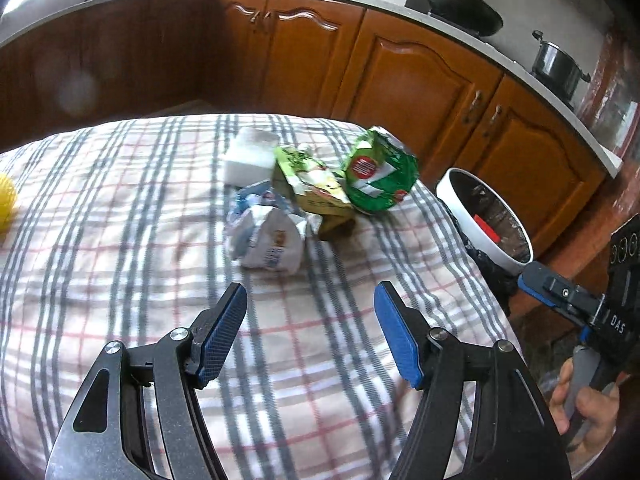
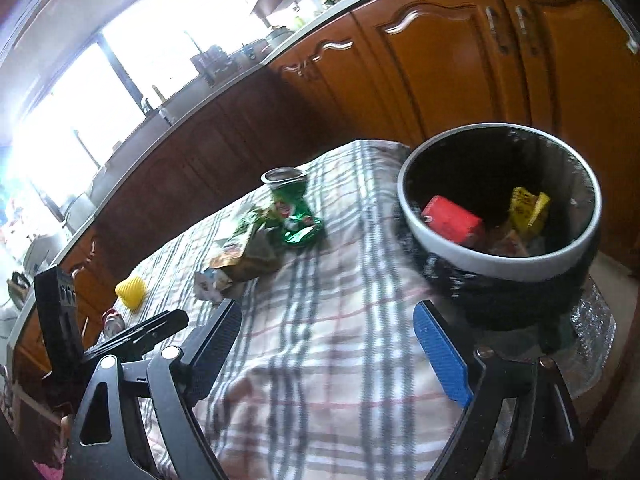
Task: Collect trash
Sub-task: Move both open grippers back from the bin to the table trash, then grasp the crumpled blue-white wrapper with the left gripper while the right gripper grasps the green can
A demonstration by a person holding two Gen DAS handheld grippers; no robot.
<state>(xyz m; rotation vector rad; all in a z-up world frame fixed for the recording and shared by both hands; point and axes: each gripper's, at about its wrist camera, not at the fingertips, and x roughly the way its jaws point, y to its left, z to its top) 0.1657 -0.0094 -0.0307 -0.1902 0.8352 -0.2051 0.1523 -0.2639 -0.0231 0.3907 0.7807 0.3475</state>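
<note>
A pile of trash lies on the checked tablecloth [image 1: 120, 280]: a crushed green can [image 1: 378, 178], a green-yellow carton [image 1: 316, 186], a crumpled white wrapper [image 1: 272, 240] and a white block [image 1: 250, 156]. My left gripper [image 1: 310, 302] is open and empty, a little short of the wrapper. In the right wrist view the can [image 2: 294, 208] and carton [image 2: 248, 252] lie ahead. My right gripper [image 2: 324, 322] is open and empty over the cloth. The white-rimmed bin [image 2: 500, 256] stands to its right, holding a red item [image 2: 452, 220] and a yellow wrapper [image 2: 526, 210].
A yellow object [image 2: 131, 292] sits on the cloth's left side, also in the left wrist view [image 1: 6, 200]. Wooden cabinets [image 1: 420, 80] and a counter with pots [image 1: 558, 64] run behind the table. The bin [image 1: 486, 220] stands off the table's right edge.
</note>
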